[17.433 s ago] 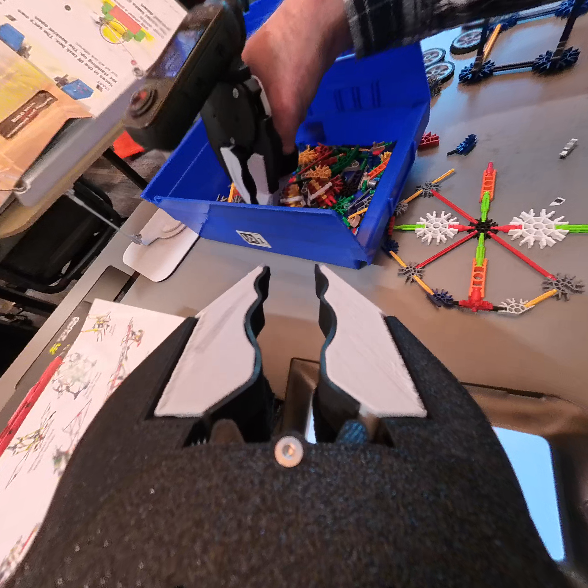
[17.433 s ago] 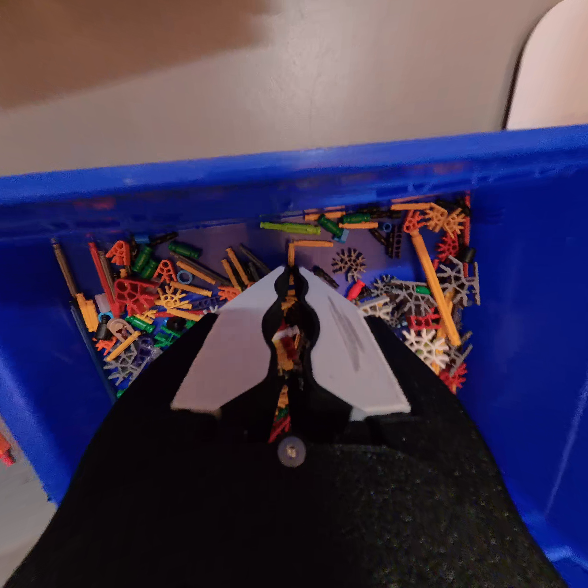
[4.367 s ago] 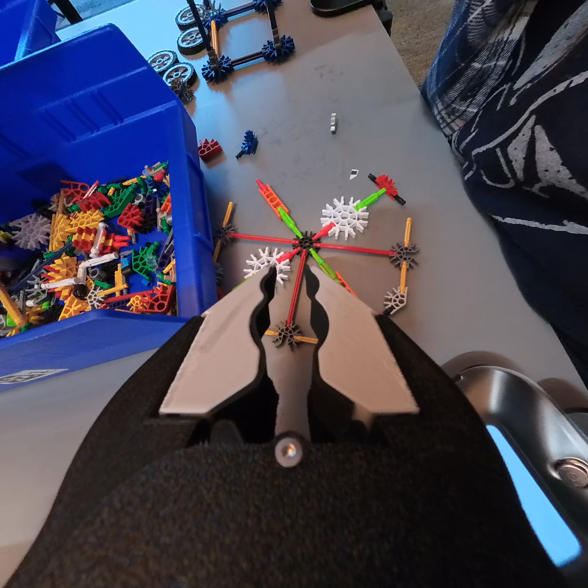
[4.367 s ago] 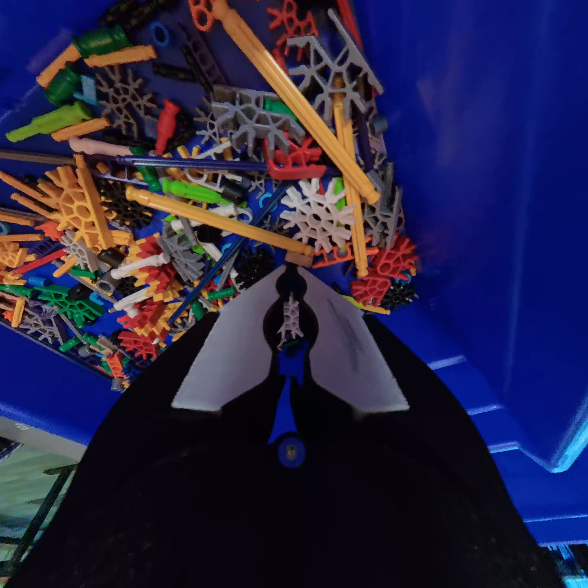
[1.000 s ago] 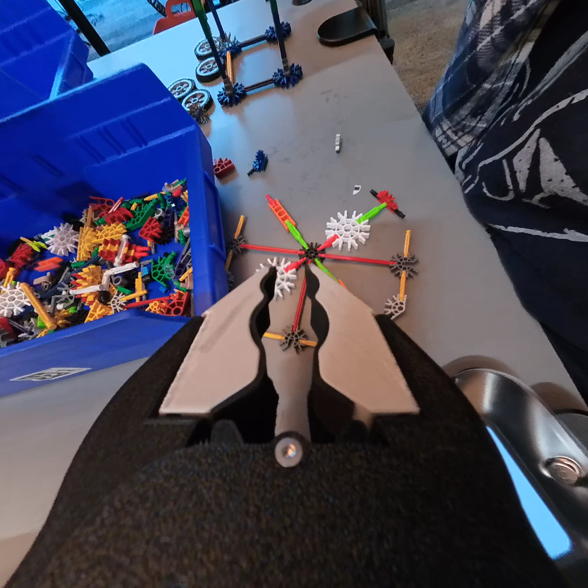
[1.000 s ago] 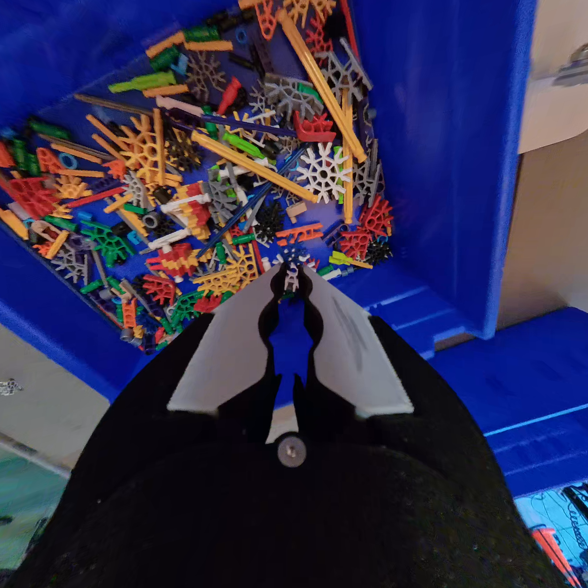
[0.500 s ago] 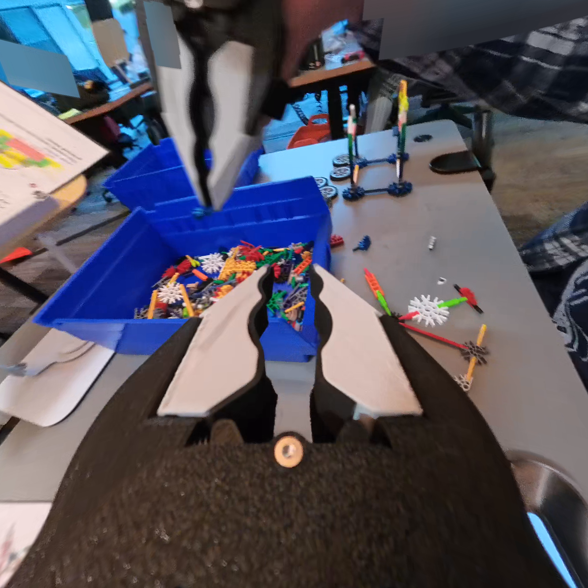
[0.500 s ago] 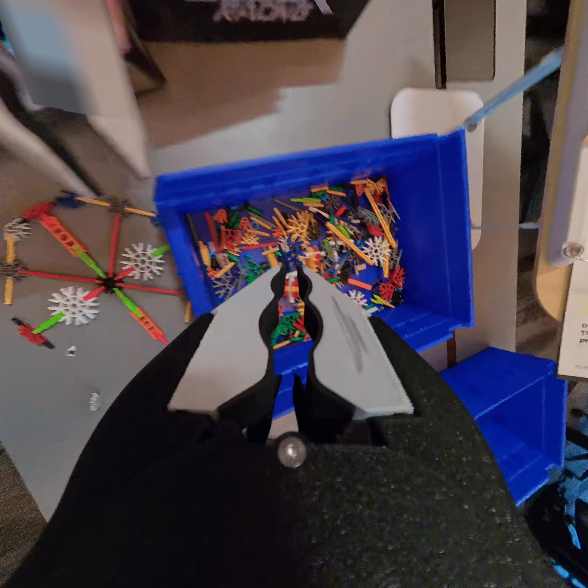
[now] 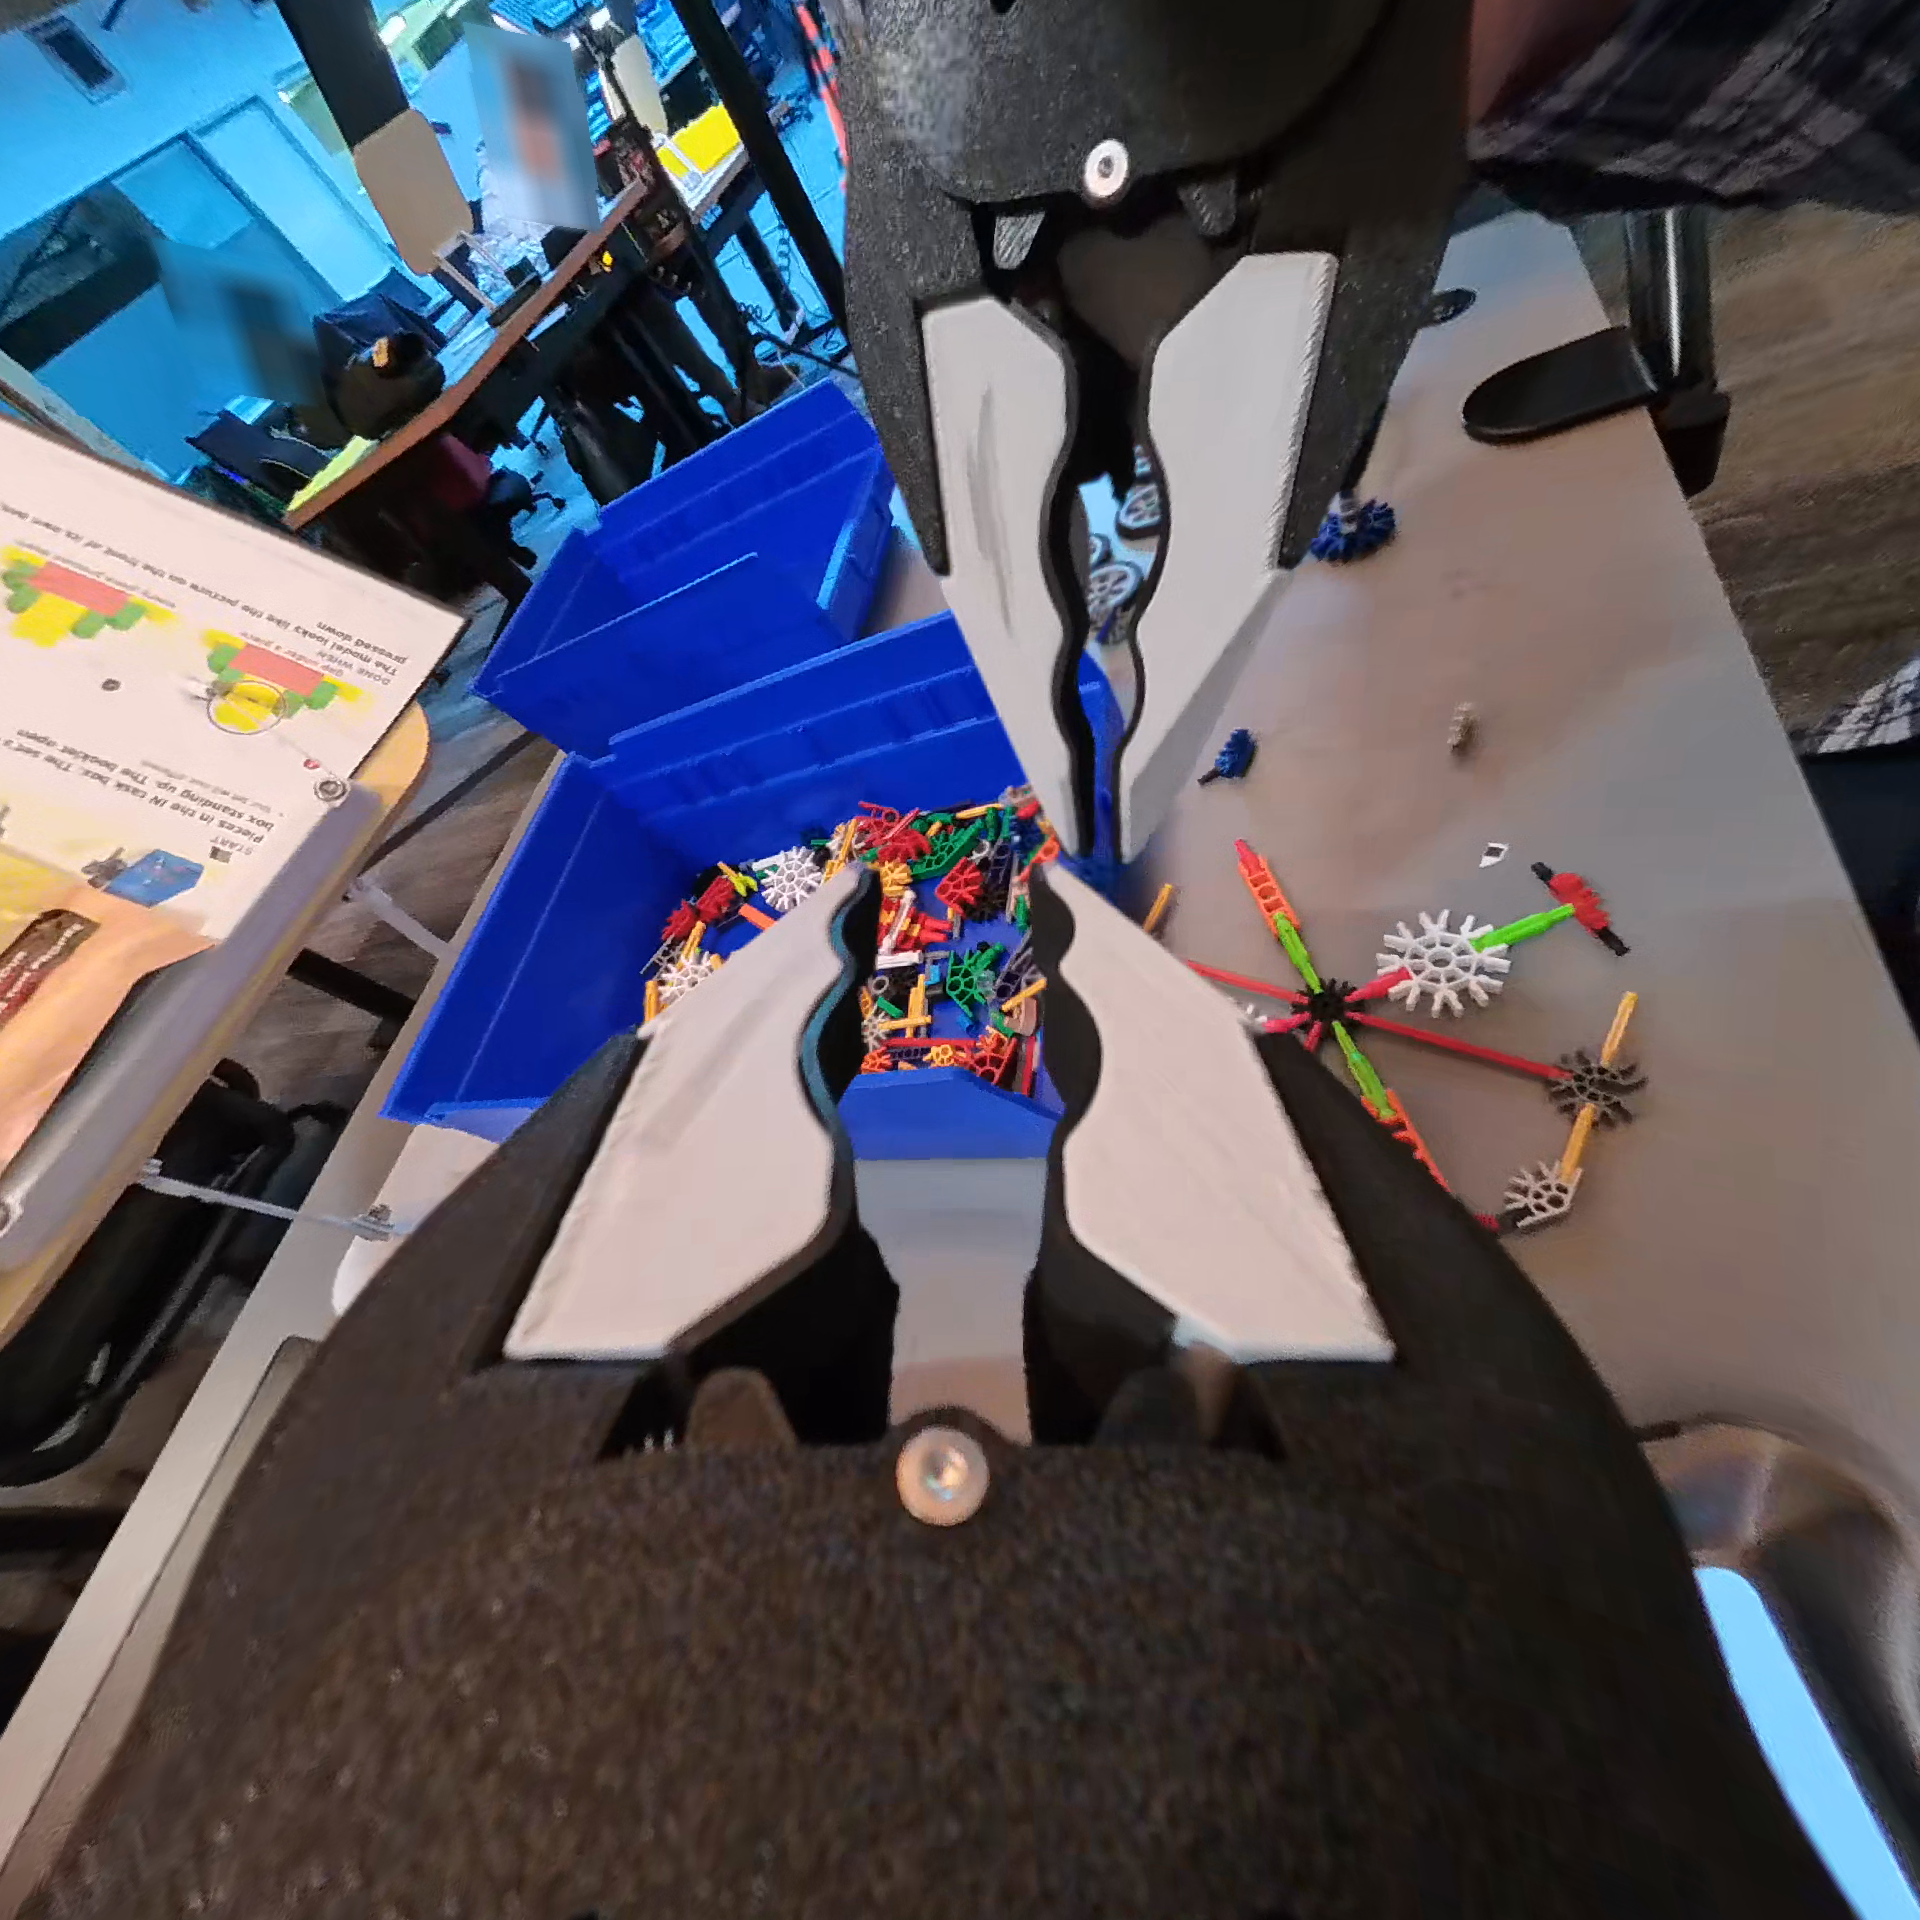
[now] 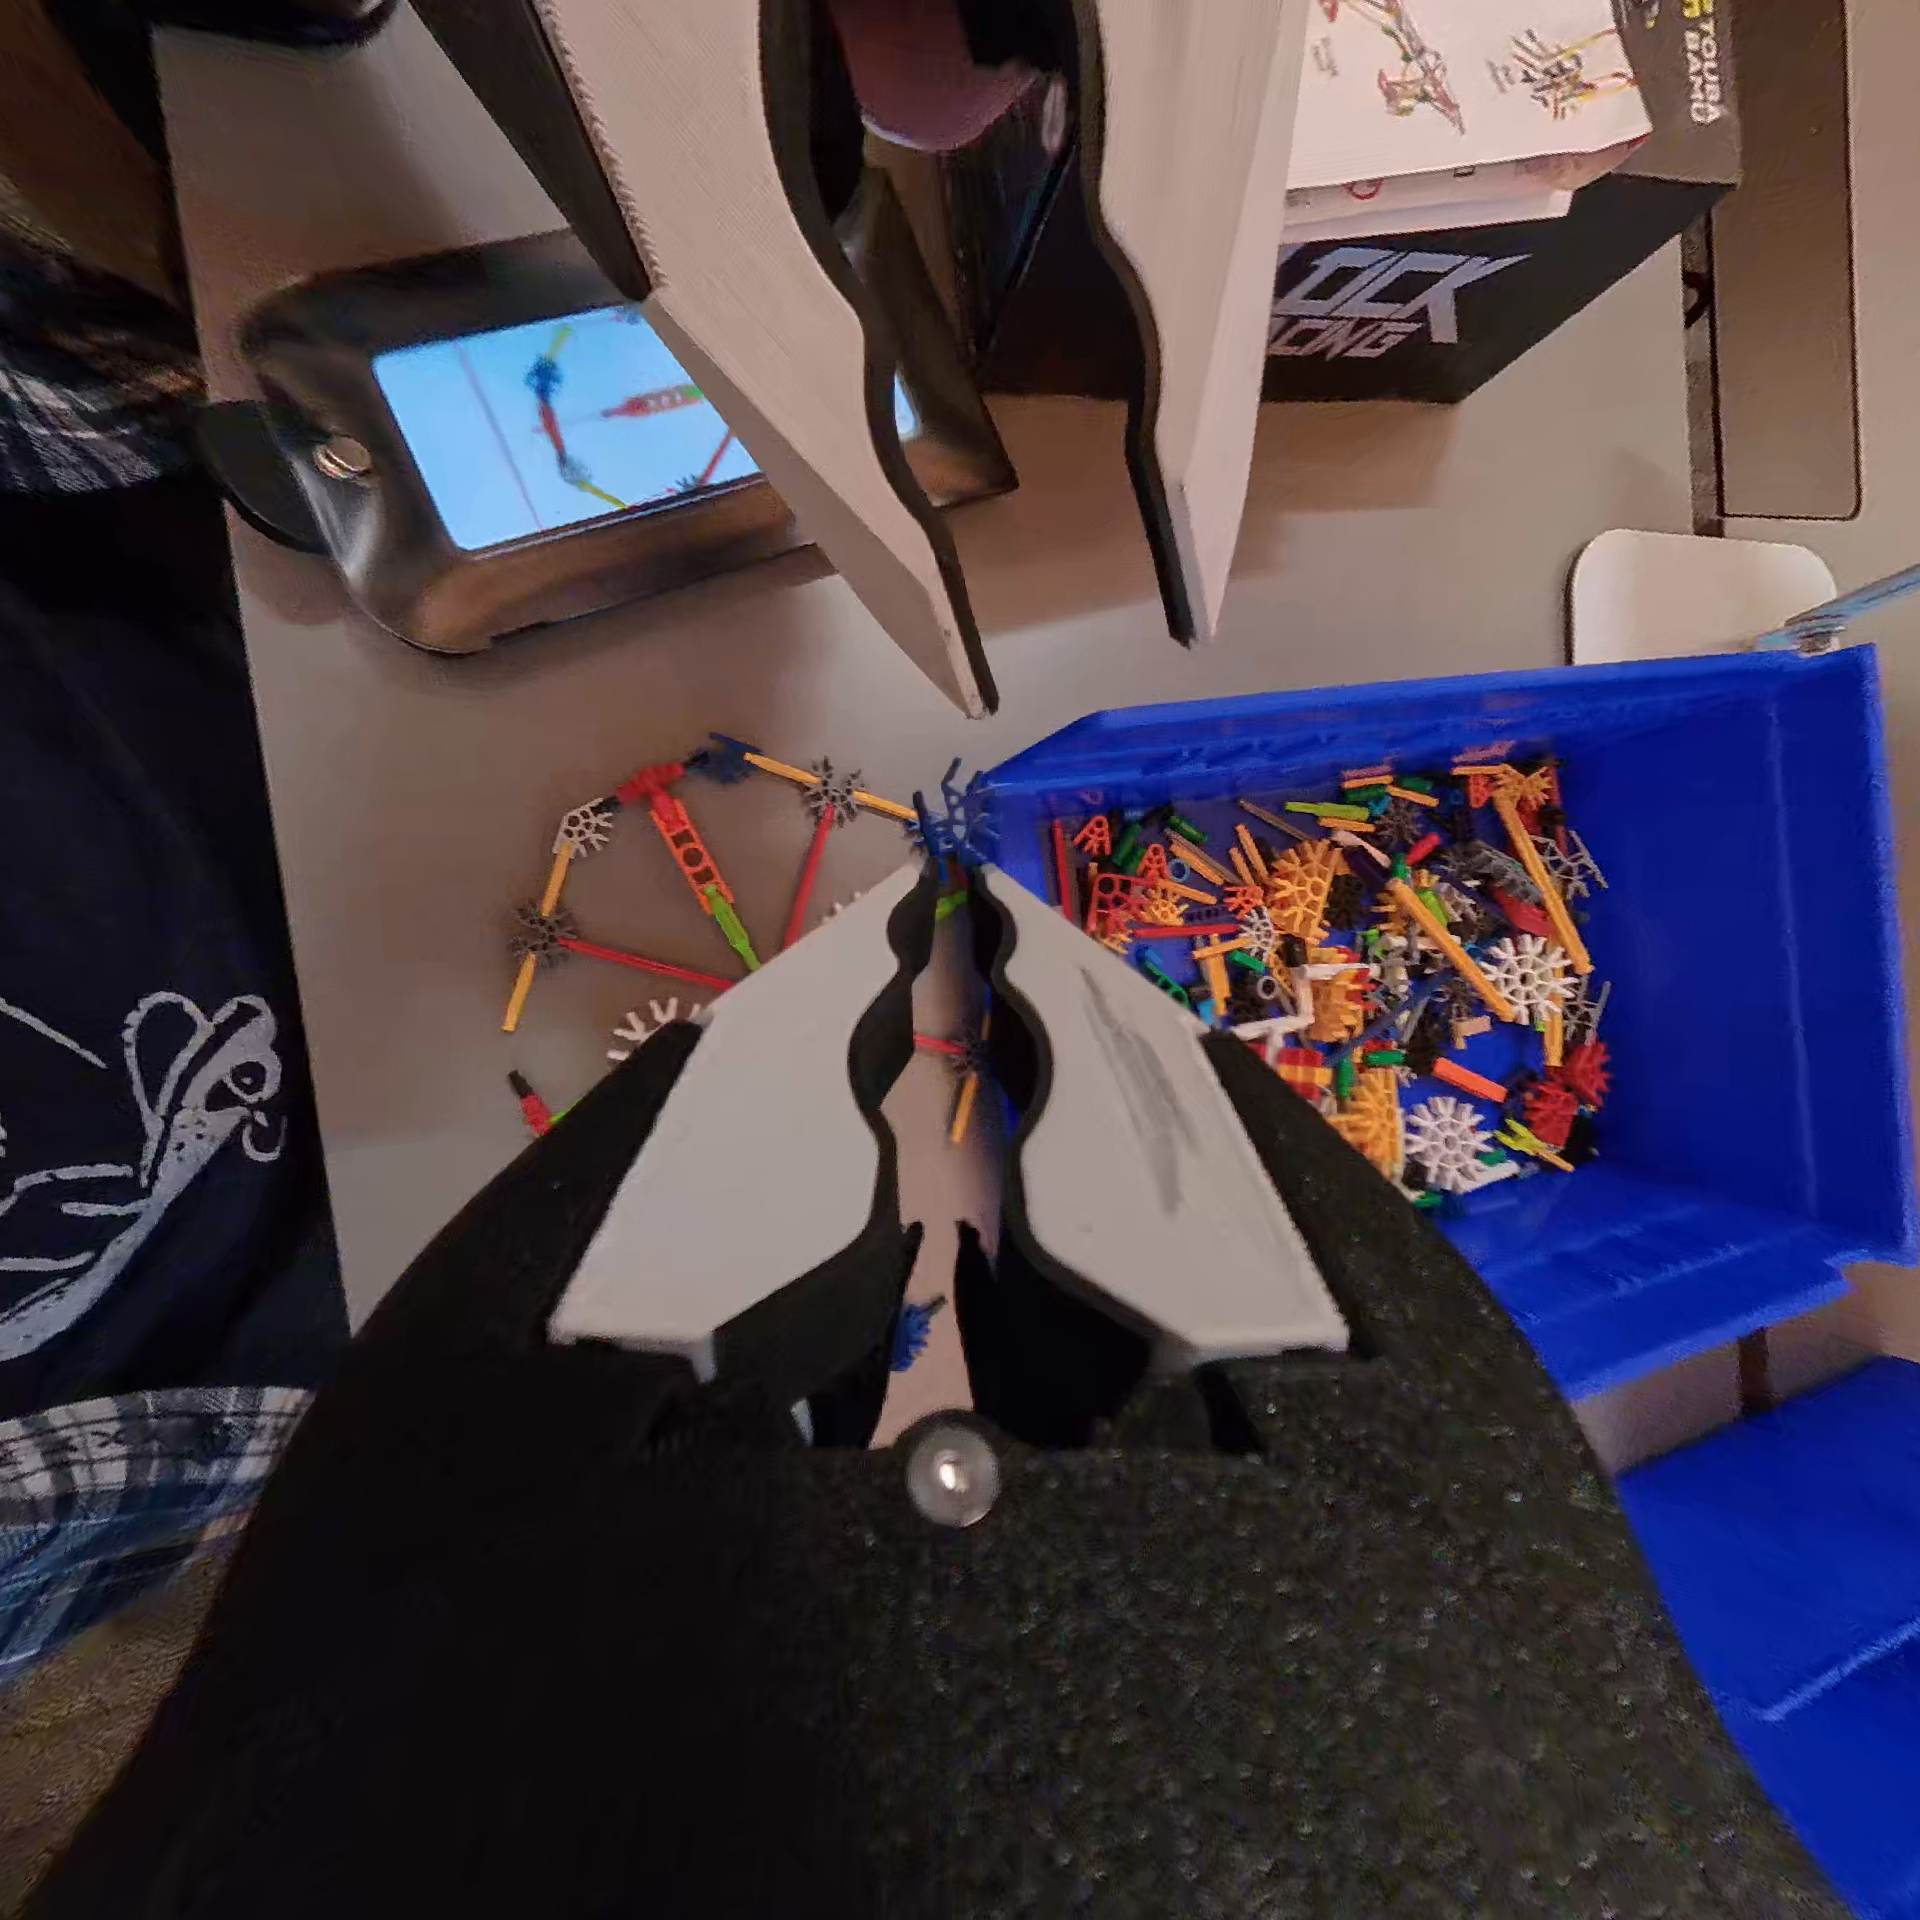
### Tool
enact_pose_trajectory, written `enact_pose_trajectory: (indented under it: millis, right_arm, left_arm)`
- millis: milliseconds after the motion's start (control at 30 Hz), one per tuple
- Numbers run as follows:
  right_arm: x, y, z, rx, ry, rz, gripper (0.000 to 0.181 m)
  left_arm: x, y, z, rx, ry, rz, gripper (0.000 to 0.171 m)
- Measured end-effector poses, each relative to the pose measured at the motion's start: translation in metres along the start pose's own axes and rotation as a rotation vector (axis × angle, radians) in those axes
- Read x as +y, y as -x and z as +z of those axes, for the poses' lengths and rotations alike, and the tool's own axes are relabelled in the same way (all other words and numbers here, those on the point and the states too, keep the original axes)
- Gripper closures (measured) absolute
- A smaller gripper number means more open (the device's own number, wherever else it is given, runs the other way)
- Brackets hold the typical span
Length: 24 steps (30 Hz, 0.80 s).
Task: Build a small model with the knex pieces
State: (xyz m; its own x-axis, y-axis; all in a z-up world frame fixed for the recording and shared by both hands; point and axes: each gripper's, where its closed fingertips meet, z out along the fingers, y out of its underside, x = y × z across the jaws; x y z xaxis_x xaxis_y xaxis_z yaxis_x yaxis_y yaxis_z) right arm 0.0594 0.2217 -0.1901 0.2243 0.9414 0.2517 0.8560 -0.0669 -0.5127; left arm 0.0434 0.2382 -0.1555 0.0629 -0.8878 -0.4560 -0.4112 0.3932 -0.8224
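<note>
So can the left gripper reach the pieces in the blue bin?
Probably yes: the blue bin is open-topped and the left gripper is open just before it; only the right gripper, pinching a blue connector, hangs close.

Print shows on the instruction sheet [image 9: 197, 665], the black box [image 10: 1382, 332] and a booklet [image 10: 1455, 83].

Grey table [image 9: 1558, 644]. Blue bin [image 9: 540, 997] of mixed construction pieces sits directly ahead of the left jaws; flat spoked rod-and-connector wheel [image 9: 1423, 997] lies just right of them. Beyond: small blue connector [image 9: 1231, 750], wheeled frame partly hidden. From the right jaws: bin right, wheel left, screen device [image 10: 499, 457] and black box [image 10: 1455, 322] beyond.
</note>
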Motion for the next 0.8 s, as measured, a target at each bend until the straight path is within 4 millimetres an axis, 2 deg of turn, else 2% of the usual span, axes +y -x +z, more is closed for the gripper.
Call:
enact_pose_trajectory:
  millis: [300, 633, 800]
  right_arm:
    - [0.010, 0.025, 0.004, 0.013, -0.049, 0.021, 0.176]
    - [0.029, 0.040, 0.002, 0.043, -0.044, 0.067, 0.176]
    - [0.028, 0.047, 0.003, 0.034, -0.048, 0.056, 0.176]
  left_arm:
    - [0.003, -0.025, 0.006, 0.020, 0.035, 0.065, 0.145]
    - [0.006, -0.076, 0.015, 0.180, 0.075, 0.225, 0.144]
    - [0.010, -0.077, 0.021, 0.195, 0.106, 0.216, 0.145]
